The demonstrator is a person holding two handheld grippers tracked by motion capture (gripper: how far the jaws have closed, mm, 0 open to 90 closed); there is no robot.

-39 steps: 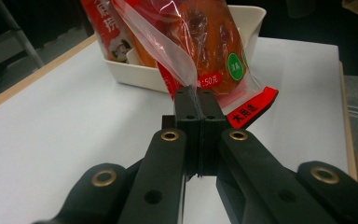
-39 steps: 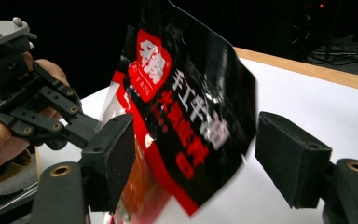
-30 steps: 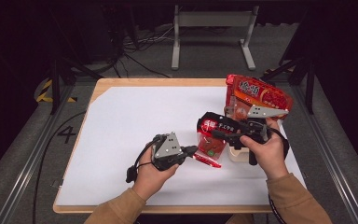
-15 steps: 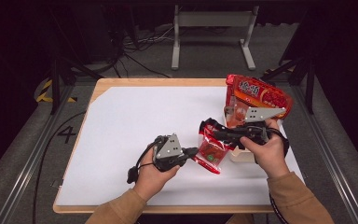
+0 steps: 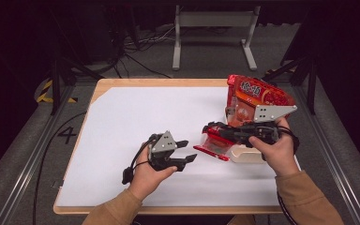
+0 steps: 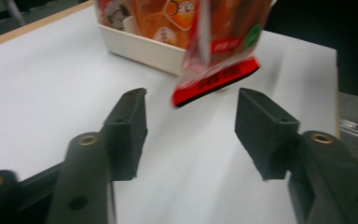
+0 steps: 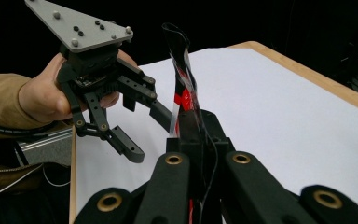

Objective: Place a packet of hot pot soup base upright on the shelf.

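From the high view, the right gripper (image 5: pixel 212 130) held a red snack packet (image 5: pixel 214 142) just above the white table sheet (image 5: pixel 122 126), beside the cream box (image 5: pixel 243 154) of packets, while the left gripper (image 5: pixel 187 151) had just been opening, nothing between its jaws. In the left gripper view the packet's sealed red edge (image 6: pixel 214 81) hung ahead of the spread jaws. In the right gripper view the jaws were pinched tight on the thin film (image 7: pixel 182 100). Light, floppy, slippery by the look of it; the flat seal seemed the best hold
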